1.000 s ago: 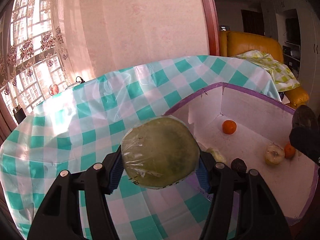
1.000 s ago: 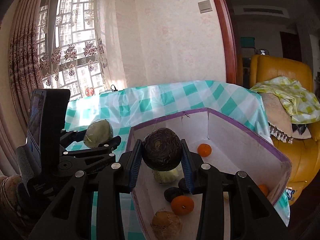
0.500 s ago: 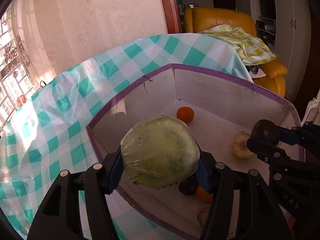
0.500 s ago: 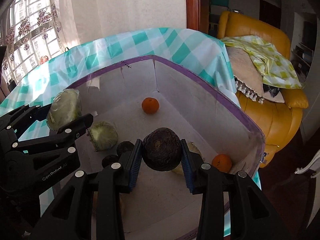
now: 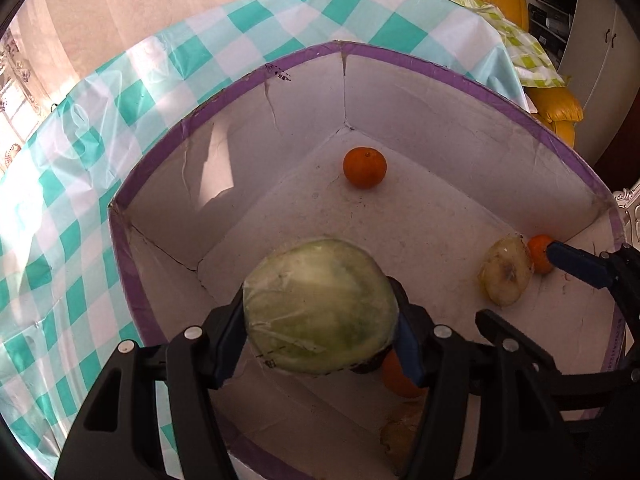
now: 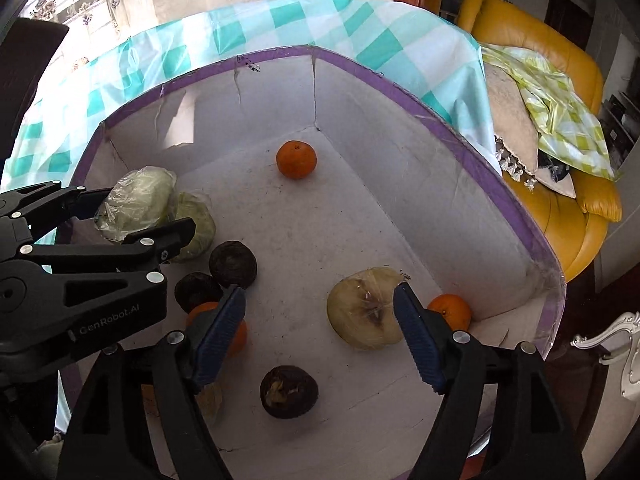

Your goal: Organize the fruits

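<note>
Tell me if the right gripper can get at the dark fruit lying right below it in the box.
Probably yes. The right gripper is open and empty, and the dark fruit lies on the box floor just below its fingers, with nothing over it.

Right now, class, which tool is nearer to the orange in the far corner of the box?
Neither clearly. The left tool, shut on the wrapped green melon, and the open right tool both sit well short of that orange.
</note>
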`<state>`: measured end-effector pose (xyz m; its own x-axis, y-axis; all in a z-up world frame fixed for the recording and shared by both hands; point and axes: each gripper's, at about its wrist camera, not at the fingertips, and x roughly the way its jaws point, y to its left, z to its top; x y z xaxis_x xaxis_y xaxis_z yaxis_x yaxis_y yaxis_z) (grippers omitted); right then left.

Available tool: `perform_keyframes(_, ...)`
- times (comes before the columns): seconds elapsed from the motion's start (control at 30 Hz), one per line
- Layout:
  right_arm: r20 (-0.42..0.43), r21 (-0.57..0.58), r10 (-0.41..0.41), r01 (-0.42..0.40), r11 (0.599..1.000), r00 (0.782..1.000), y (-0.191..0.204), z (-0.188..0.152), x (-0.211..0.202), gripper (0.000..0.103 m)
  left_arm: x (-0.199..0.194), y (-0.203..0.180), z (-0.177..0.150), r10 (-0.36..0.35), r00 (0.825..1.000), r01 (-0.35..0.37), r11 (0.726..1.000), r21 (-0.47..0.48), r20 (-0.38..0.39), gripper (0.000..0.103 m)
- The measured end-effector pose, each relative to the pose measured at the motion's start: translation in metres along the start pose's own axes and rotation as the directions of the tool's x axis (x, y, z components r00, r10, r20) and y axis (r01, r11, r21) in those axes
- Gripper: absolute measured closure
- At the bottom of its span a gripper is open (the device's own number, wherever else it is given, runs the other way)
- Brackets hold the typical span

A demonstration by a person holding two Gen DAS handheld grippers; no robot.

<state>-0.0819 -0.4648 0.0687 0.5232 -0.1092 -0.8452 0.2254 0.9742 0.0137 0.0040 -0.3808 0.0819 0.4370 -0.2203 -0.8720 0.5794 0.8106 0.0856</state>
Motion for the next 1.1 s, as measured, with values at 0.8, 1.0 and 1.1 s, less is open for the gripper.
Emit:
perform_keyframes(0.8,-0.221,-0.059,-0.135,0.124,0.99,0.966,0.003,0.006,0.018,0.016,0.015,-0.009,0.013,-0.037,0.995,0.04,0.999,0.025,-0.094,0.003)
perform_keyframes(1.0,-0.218,-0.056,-0.122,0.112,0.992,0.968,0.004,0.008,0.016,0.016,0.018,-0.011,0.013,-0.012,0.995,0.015,0.999,0.03,-0.095,0.002)
perform_keyframes(1.1,-0.214,-0.056,-0.121,0.112,0.992,0.969,0.002,0.008,0.017,0.016,0.018,-0.01,0.012,-0.01,0.995,0.012,1.0,0.027,-0.095,0.002)
